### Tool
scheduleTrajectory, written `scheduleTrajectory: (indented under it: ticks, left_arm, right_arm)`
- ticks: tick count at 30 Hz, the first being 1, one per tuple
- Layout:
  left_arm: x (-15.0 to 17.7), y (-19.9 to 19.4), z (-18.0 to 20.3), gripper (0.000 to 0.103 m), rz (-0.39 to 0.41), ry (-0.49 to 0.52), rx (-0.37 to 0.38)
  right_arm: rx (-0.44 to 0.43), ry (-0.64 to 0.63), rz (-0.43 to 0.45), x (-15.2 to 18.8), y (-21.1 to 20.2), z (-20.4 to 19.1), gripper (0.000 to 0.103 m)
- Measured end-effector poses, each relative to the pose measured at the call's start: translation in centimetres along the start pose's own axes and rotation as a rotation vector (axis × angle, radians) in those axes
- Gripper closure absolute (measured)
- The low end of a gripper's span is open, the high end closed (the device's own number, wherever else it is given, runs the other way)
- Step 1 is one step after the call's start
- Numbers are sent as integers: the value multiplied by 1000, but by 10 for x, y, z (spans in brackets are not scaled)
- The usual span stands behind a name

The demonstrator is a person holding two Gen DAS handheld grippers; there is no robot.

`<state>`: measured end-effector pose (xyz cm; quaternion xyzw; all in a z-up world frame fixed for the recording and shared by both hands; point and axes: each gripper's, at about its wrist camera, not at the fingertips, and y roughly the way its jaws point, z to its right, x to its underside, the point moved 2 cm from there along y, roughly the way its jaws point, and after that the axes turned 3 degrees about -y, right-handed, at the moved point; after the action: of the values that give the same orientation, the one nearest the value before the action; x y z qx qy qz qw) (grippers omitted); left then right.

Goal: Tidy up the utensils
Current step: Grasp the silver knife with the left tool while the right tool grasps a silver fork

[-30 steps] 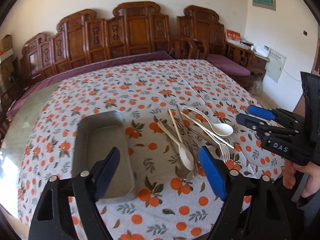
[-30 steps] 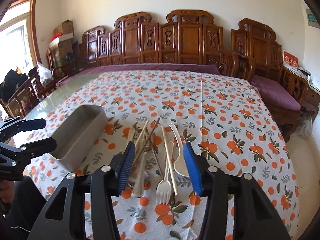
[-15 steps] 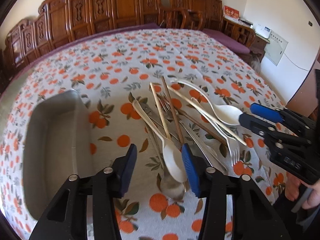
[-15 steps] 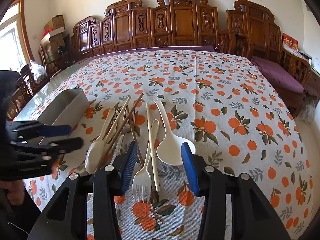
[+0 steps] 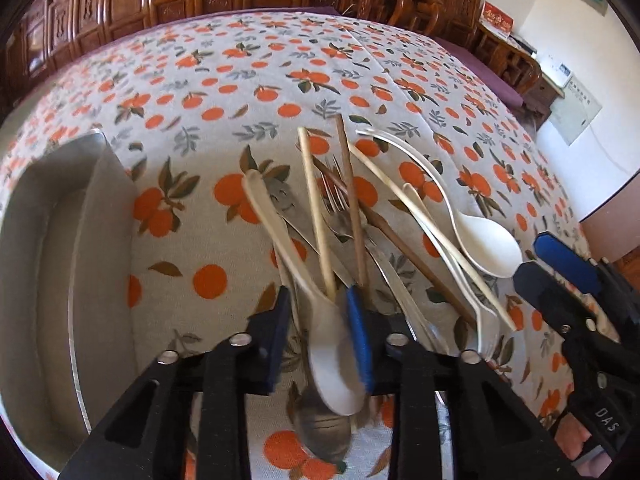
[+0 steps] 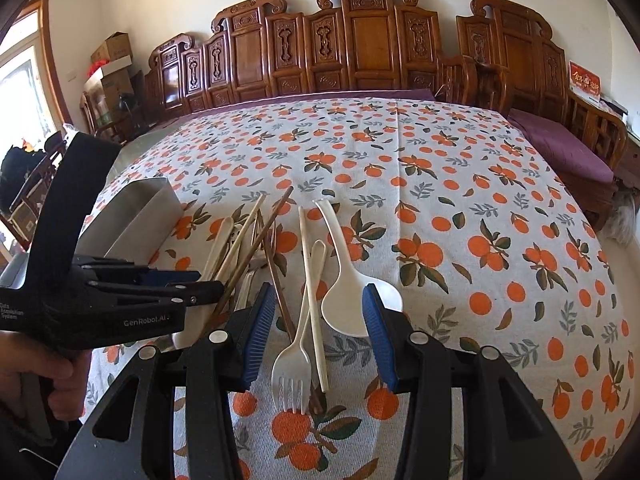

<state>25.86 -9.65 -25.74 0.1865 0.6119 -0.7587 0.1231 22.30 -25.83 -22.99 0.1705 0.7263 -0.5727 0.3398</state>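
Left gripper sits bottom centre of the left wrist view, jaws narrow and closing. Between them: the bowl of a cream spoon, plus the ends of a pale chopstick and a brown chopstick. Can't tell if the pads press on the spoon yet; that area is motion-blurred. A metal spoon lies under the cream one, bowl at the bottom edge.

Right gripper is bottom centre of the right wrist view, jaws about half open, not pressing on anything. A white plastic fork and a cream chopstick lie between the jaws on the tablecloth. A white ladle-style spoon has its bowl touching the right-hand pad.

The utensil pile is centre frame in both views. Metal tray is at the left edge of the left wrist view, just beside the pile.
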Motion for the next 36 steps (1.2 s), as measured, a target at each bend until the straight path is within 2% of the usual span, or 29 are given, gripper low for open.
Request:
scheduleTrajectory:
  ticks: [1, 5, 9, 15, 24, 29, 36]
  left_arm:
    - [0, -1, -1, 87, 2, -7, 3]
    - [2, -3, -2, 90, -4, -7, 21]
    - [3, -11, -5, 98, 9, -30, 59]
    - [8, -32, -11, 98, 38, -41, 96]
    - [24, -59, -16, 98, 76, -31, 101]
    - [33, -69, -20, 98, 80, -27, 96]
    - [38, -81, -23, 98, 93, -16, 92]
  right_arm:
    - [-1, 1, -2, 0, 1, 0, 55]
    - [-1, 1, -7, 0, 2, -1, 55]
    - [-4, 1, -13, 0, 5, -2, 55]
    - [-82, 20, -32, -2, 12, -7, 55]
    - [-178, -17, -108, 1, 36, -43, 72]
    - [-170, -18, -134, 1, 47, -49, 76]
    - [-110, 2, -156, -3, 61, -42, 78]
